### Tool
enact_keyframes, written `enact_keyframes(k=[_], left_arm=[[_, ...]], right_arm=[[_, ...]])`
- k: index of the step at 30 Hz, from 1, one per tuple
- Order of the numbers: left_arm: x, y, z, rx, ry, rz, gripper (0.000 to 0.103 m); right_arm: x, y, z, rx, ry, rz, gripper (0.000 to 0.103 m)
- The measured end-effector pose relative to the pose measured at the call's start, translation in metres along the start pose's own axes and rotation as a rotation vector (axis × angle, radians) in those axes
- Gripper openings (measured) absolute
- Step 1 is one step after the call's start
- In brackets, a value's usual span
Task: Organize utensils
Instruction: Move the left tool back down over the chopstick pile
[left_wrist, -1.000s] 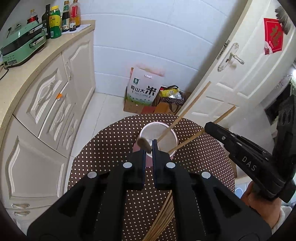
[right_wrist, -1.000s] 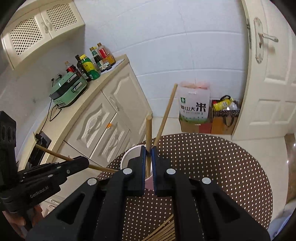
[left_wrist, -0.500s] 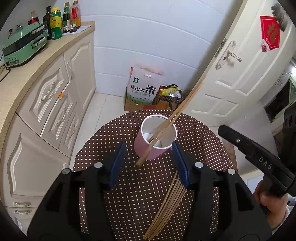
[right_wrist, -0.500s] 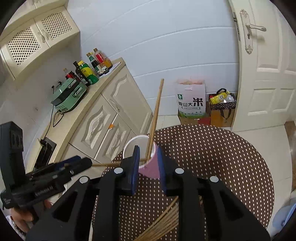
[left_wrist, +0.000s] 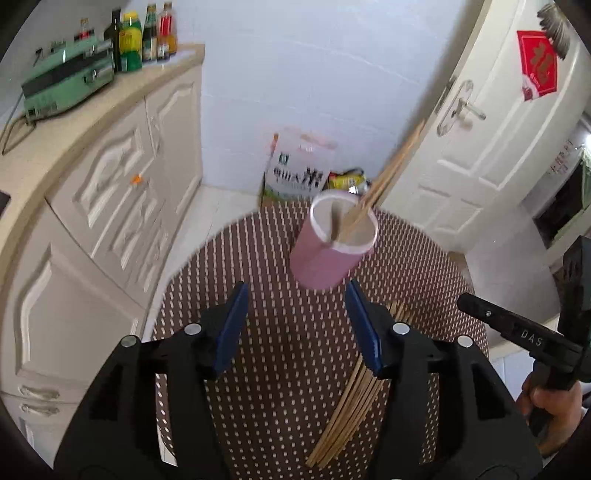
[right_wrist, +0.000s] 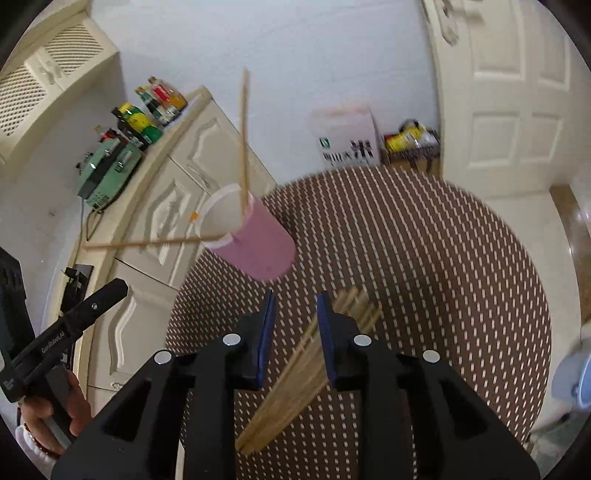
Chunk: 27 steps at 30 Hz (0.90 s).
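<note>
A pink cup (left_wrist: 328, 254) (right_wrist: 253, 240) stands on the round brown polka-dot table (left_wrist: 280, 369) (right_wrist: 424, 277). Wooden chopsticks (left_wrist: 380, 184) (right_wrist: 242, 147) stand in it, leaning out. A bundle of loose chopsticks (left_wrist: 351, 398) (right_wrist: 295, 380) lies on the table in front of the cup. My left gripper (left_wrist: 295, 328) is open and empty, near side of the cup. My right gripper (right_wrist: 293, 332) is open and empty, low over the bundle's far end; it also shows in the left wrist view (left_wrist: 513, 328).
A cream counter and cabinets (left_wrist: 110, 192) run along the left, with a green appliance (left_wrist: 66, 88) and bottles (left_wrist: 144, 37). A rice bag (left_wrist: 299, 173) and boxes sit on the floor behind the table. A white door (left_wrist: 491, 140) is at the right.
Both grippers were shut on one chopstick each over the cup. They opened, the chopsticks dropped into the cup, and both grippers pulled back toward the bundle.
</note>
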<state>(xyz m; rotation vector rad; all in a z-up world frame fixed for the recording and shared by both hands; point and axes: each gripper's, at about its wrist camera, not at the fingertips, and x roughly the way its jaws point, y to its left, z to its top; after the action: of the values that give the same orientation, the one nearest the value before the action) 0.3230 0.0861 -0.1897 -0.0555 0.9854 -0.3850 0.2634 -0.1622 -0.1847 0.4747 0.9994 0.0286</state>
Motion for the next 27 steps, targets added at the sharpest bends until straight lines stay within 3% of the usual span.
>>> enact_keyframes(k=[6,15,22,27], left_arm=[[0.031,-0.013,-0.032,0.054,0.101,0.006,0.054],[0.098,-0.048,-0.064,0.126,0.303,-0.053,0.054],[0.132,-0.076,-0.072,0.236,0.365,0.0,0.054],[0.146,-0.084,-0.073,0.253,0.388,0.013,0.054]], right_arm=[[0.014,-0.017,-0.022,0.048,0.074,-0.028,0.022],[0.023,-0.041,-0.037,0.111,0.135,-0.042,0.022],[0.027,-0.059,-0.041,0.147,0.173,-0.037,0.023],[0.033,-0.068,-0.041,0.161,0.195,-0.032,0.023]])
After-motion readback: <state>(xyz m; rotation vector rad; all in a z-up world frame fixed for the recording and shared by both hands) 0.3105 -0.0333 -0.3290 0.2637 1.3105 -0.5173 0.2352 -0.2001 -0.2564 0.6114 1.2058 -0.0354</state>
